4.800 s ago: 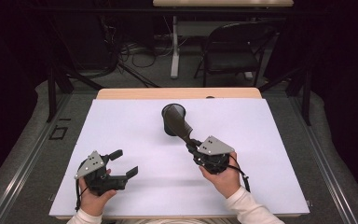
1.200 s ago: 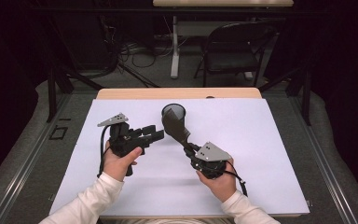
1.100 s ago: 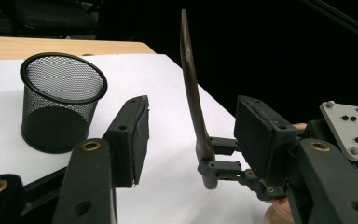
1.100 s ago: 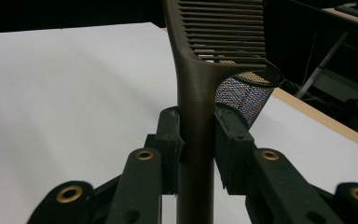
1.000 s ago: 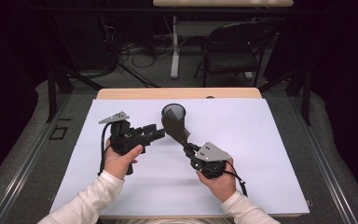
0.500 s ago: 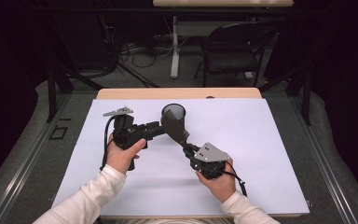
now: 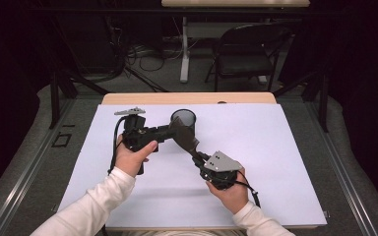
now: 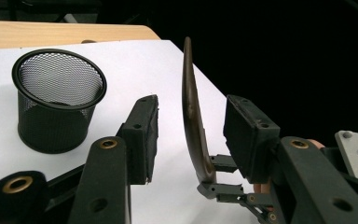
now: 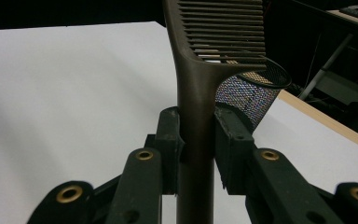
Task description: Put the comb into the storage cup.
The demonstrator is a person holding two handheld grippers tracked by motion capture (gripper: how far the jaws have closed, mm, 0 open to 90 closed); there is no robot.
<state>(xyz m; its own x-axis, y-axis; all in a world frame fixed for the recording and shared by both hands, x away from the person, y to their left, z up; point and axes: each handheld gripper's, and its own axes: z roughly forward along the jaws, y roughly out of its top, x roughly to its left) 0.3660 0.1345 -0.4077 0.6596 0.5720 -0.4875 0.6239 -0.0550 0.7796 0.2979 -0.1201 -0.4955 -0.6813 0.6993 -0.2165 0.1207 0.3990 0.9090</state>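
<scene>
A dark brown comb is seen beside a black mesh cup on a white sheet; the table edge appears light wood-toned.

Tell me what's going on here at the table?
A person works two handheld grippers over a white table. The right gripper is clamped on the handle of a brown comb. The left gripper has its jaws either side of the comb's blade and has just been closing, pads not yet touching. A black mesh cup stands just behind.
</scene>
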